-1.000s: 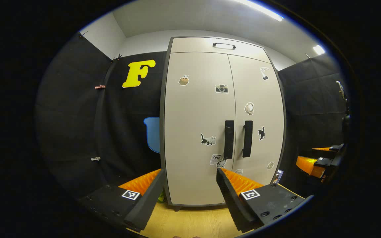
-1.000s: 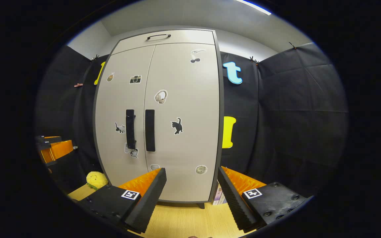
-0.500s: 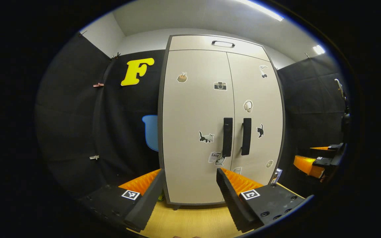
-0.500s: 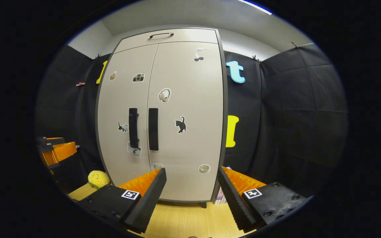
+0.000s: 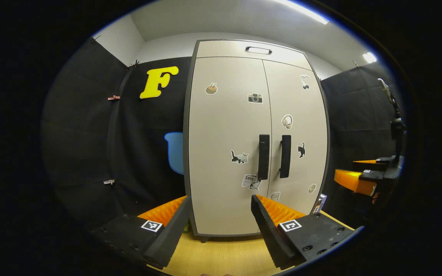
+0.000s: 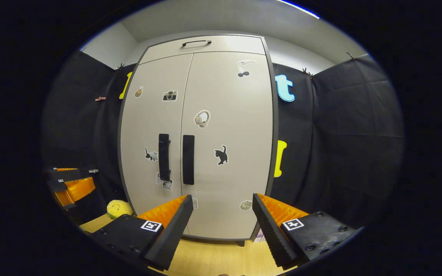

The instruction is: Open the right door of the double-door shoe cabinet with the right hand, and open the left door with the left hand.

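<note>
Two hand-held grippers face a closed shoe cabinet in a cloth-walled booth, both with fingers spread wide and holding nothing. In the left gripper view, the left gripper (image 5: 219, 230) hangs above a pale wooden floor (image 5: 221, 257), well apart from the cabinet; the right gripper (image 6: 221, 230), seen in the right gripper view, is likewise short of any contact. Beyond them stands the shoe cabinet (image 6: 196, 134), upright on the floor, its left door (image 5: 226, 142) and right door (image 6: 228, 138) both shut and dotted with stickers.

Two dark vertical bar handles sit side by side at the centre seam: the left handle (image 5: 263, 156) and the right handle (image 6: 188, 159). These look rigid and are the natural place to grip; the flat doors offer no other hold. The panels appear stiff and probably light, likely to swing on side hinges, though the hinges are out of sight. A further handle (image 6: 196, 42) tops the upper panel.

A yellow plush toy (image 6: 118, 208) lies by the cabinet's foot. The cabinet's contents are hidden, and the stickers' details are hard to make out.
</note>
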The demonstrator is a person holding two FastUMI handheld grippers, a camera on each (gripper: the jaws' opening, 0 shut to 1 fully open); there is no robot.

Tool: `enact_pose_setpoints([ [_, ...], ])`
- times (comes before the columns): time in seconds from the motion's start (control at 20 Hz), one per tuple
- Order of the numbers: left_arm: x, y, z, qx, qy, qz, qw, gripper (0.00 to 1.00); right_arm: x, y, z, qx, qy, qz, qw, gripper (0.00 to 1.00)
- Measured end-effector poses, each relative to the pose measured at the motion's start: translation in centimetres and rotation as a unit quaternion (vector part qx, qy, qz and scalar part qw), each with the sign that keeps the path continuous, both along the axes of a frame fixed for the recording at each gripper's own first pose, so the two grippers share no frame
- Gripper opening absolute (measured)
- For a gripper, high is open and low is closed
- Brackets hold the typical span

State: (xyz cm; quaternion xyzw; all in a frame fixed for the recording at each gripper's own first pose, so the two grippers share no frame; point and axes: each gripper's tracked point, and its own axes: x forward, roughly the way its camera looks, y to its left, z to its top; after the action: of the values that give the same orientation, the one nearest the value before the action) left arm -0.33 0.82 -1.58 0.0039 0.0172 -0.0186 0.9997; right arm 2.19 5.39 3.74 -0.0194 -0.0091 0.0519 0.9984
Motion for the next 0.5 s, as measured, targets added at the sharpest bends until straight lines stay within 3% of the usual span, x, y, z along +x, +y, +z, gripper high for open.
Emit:
enact_pose_setpoints([
  [0.5,-2.7,3.2,-3.3,0.003,0.028,0.028,0.999,0.95,8.0,6.1,3.6,0.009,-0.013,0.029,0.999,0.98],
])
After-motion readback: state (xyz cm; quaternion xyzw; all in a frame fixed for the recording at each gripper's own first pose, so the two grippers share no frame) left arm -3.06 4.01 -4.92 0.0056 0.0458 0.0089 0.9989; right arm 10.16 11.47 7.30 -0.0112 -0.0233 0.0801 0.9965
